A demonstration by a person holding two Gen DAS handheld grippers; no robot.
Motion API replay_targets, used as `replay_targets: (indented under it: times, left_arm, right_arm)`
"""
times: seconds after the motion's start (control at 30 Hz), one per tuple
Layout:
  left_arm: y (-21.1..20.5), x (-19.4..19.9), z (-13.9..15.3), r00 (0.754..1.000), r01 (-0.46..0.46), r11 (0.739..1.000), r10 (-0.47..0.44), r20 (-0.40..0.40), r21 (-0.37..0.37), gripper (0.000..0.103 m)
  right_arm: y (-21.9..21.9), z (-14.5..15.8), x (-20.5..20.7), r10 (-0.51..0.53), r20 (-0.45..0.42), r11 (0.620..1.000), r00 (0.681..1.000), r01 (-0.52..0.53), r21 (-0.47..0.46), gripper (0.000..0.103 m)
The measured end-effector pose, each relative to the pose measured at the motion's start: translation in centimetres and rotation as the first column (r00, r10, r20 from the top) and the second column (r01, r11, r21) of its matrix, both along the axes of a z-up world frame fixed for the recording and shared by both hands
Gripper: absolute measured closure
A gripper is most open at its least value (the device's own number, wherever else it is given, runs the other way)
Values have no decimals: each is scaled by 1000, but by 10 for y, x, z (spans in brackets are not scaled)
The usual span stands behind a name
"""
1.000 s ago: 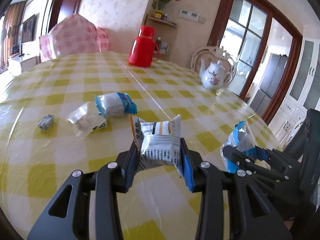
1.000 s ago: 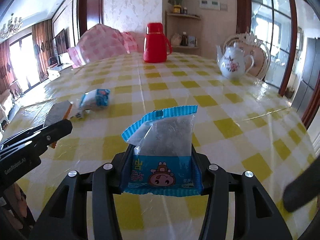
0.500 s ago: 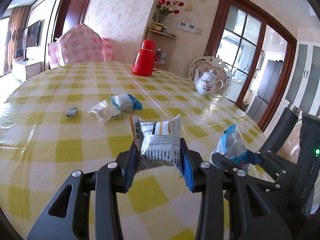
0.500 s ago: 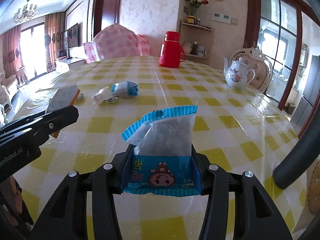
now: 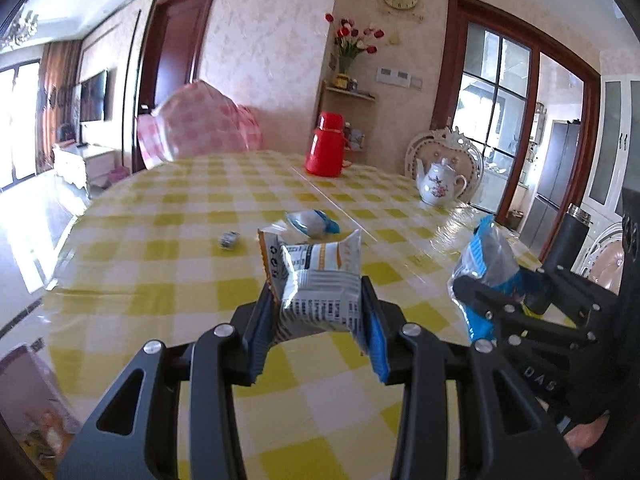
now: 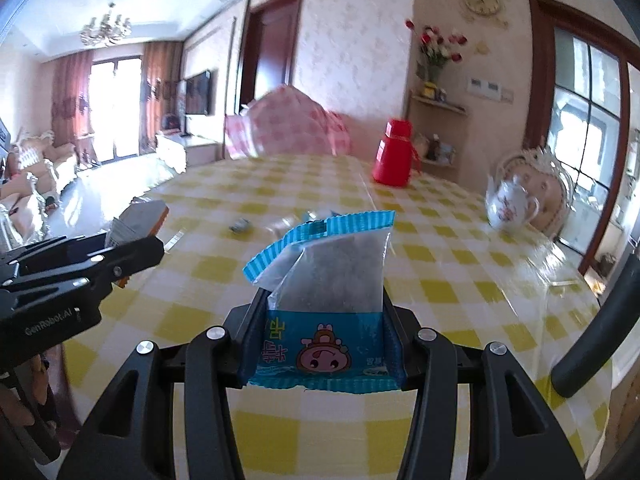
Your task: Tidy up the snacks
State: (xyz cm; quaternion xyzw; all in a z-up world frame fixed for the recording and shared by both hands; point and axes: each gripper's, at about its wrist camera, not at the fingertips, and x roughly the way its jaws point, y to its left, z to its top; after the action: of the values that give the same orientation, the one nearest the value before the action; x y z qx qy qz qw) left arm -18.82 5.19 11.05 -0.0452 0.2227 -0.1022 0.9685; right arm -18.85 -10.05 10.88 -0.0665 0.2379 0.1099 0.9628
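Observation:
My left gripper (image 5: 316, 316) is shut on a white and orange snack packet (image 5: 318, 280), held above the table's near edge. My right gripper (image 6: 324, 328) is shut on a blue snack packet with a cartoon face (image 6: 324, 300). Each gripper shows in the other's view: the right one with its blue packet (image 5: 488, 264), the left one with its packet (image 6: 138, 222). On the yellow checked table (image 5: 180, 248) lie a blue and white packet (image 5: 310, 222) and a small wrapped candy (image 5: 229, 239).
A red thermos (image 5: 326, 144) and a white floral teapot (image 5: 438, 186) stand at the table's far side. A pink checked chair cover (image 5: 200, 128) is behind the table. A dark bottle (image 5: 568, 232) is at the right. The floor drops off to the left.
Both grippers have pulled back and risen from the table with their packets. The loose snacks look farther away and more of the room shows.

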Motion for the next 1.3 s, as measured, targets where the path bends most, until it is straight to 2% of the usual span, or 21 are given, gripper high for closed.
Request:
replay_targets:
  times: [0.27, 0.47, 0.6, 0.83, 0.9, 0.97, 1.07, 1.27, 1.3]
  left_arm:
    - [28, -41, 12, 997, -55, 997, 53, 62, 45, 62]
    - [56, -76, 26, 986, -127, 989, 119, 114, 72, 62]
    - [80, -93, 31, 982, -168, 979, 156, 109, 116, 61]
    - [138, -121, 34, 957, -282, 951, 269, 106, 125, 61]
    - [148, -125, 35, 953, -300, 941, 287, 98, 157, 60]
    - [160, -129, 33, 953, -302, 925, 295, 64, 231, 60]
    - [182, -132, 25, 956, -278, 918, 293, -14, 282, 58]
    - [222, -136, -1, 931, -263, 898, 332, -152, 354, 54]
    - [226, -135, -7, 925, -253, 895, 335, -180, 368, 49]
  right_arm:
    - [39, 12, -33, 130, 43, 991, 991, -131, 17, 54]
    - [69, 16, -55, 234, 57, 972, 971, -235, 23, 54]
    - [93, 18, -70, 318, 60, 948, 946, -319, 16, 54]
    - [151, -1, -94, 483, -26, 875, 875, -483, 5, 54]
    - [163, -3, -101, 508, -38, 861, 861, -508, 4, 54]
    - [178, -3, -103, 547, -66, 837, 835, -547, 18, 54]
    - [198, -8, -107, 616, -113, 787, 779, -615, 48, 54]
    - [240, -28, -116, 718, -220, 691, 661, -715, 105, 52]
    - [247, -32, -117, 743, -243, 663, 624, -736, 136, 50]
